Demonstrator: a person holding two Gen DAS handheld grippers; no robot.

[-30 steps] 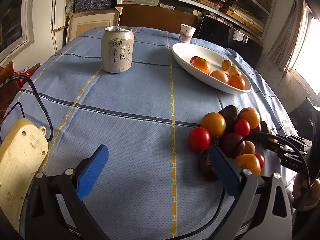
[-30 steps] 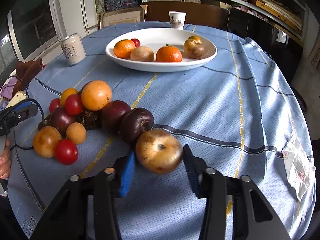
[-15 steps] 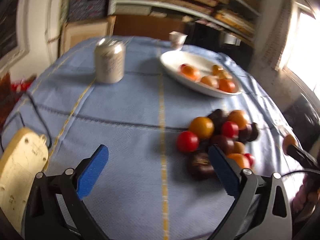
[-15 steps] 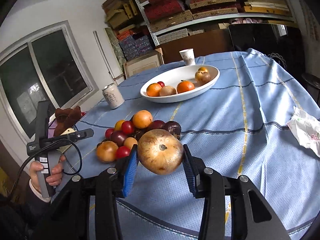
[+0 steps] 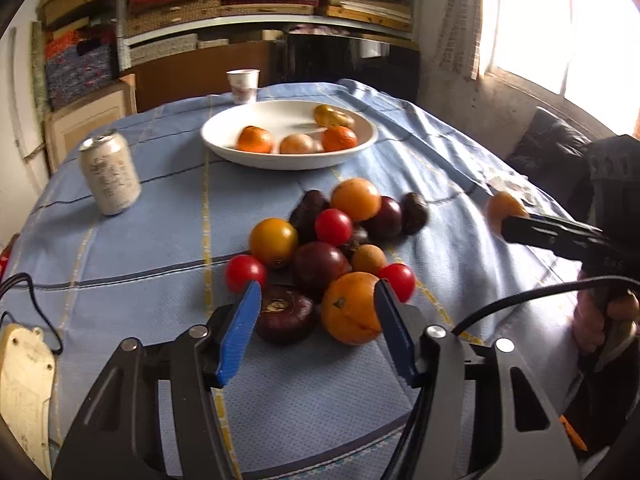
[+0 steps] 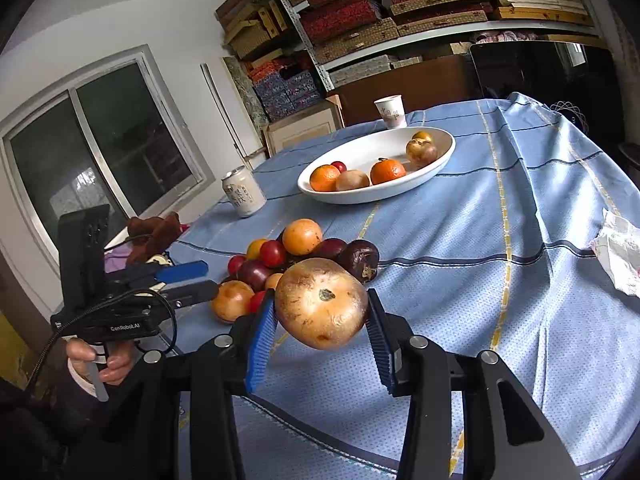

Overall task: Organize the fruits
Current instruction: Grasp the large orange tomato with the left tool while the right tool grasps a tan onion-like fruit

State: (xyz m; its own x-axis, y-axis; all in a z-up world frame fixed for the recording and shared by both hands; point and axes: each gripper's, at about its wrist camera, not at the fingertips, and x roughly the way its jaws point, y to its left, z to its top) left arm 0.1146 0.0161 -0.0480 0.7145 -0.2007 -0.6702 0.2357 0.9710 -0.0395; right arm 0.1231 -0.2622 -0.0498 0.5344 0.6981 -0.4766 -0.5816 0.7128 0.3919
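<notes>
Here the right gripper (image 6: 321,326) clamps a brown fruit (image 6: 322,303); left gripper (image 5: 316,322), jaws just closing, flanks an orange (image 5: 351,307) untouched

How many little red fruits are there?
4. Three red fruits are in the pile on the table: one at its left edge, one in the middle, one on the right. The fourth lies in the white bowl, behind an orange. Others may be hidden.

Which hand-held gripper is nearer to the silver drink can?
Left. The left hand-held gripper is at the fruit pile, beside the silver drink can; the right hand-held gripper is farther off, past the pile.
</notes>
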